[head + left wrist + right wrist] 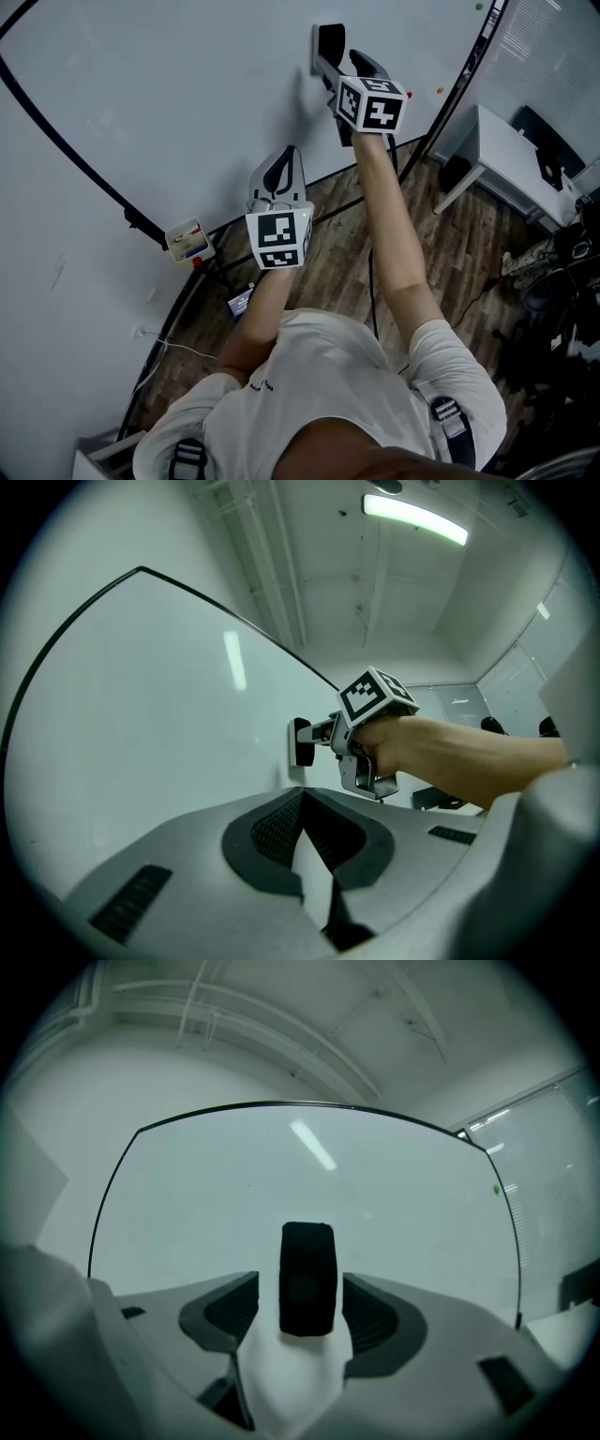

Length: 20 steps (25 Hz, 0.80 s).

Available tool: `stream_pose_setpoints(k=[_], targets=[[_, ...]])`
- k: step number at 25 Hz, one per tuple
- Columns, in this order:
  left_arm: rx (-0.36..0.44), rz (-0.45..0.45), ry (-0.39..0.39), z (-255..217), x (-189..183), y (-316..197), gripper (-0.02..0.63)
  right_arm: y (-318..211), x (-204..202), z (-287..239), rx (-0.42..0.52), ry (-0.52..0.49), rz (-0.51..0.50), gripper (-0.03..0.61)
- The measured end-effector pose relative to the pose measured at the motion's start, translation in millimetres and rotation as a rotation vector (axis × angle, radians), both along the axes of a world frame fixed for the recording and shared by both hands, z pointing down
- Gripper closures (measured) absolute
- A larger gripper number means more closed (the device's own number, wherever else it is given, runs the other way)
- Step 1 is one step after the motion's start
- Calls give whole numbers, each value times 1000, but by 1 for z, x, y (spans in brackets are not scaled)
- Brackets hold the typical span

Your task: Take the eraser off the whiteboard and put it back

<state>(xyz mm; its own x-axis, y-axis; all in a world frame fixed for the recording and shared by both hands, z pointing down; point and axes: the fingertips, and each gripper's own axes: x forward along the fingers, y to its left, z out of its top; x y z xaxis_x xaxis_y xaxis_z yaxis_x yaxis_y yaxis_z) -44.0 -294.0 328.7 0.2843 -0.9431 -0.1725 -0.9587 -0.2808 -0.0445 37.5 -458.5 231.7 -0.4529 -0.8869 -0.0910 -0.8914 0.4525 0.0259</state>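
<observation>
The black eraser [330, 42] sits upright against the whiteboard [141, 112]. My right gripper [325, 64] reaches up to it. In the right gripper view the eraser [307, 1279] stands between the two jaws of my right gripper [300, 1286], with a thin strip of white board showing on each side, so the jaws are open around it. The left gripper view shows the eraser [301, 742] at the tips of the right gripper [314, 740], flat on the board. My left gripper [288, 157] hangs lower, near the board's bottom edge, shut and holding nothing [302, 794].
A small tray with markers [187, 239] hangs at the board's lower frame. A white desk [506, 155] and dark chairs with cables [562, 272] stand to the right on the wooden floor [337, 253]. A blue thing [242, 302] lies on the floor below.
</observation>
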Motion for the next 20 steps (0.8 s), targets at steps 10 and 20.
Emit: stream_pose_setpoints(k=[10, 20], targets=[[-2, 25, -3, 2, 8, 2, 612, 12, 17, 2, 6, -26, 25, 398], [-3, 35, 2, 1, 13, 3, 612, 28, 18, 5, 17, -23, 15, 442]])
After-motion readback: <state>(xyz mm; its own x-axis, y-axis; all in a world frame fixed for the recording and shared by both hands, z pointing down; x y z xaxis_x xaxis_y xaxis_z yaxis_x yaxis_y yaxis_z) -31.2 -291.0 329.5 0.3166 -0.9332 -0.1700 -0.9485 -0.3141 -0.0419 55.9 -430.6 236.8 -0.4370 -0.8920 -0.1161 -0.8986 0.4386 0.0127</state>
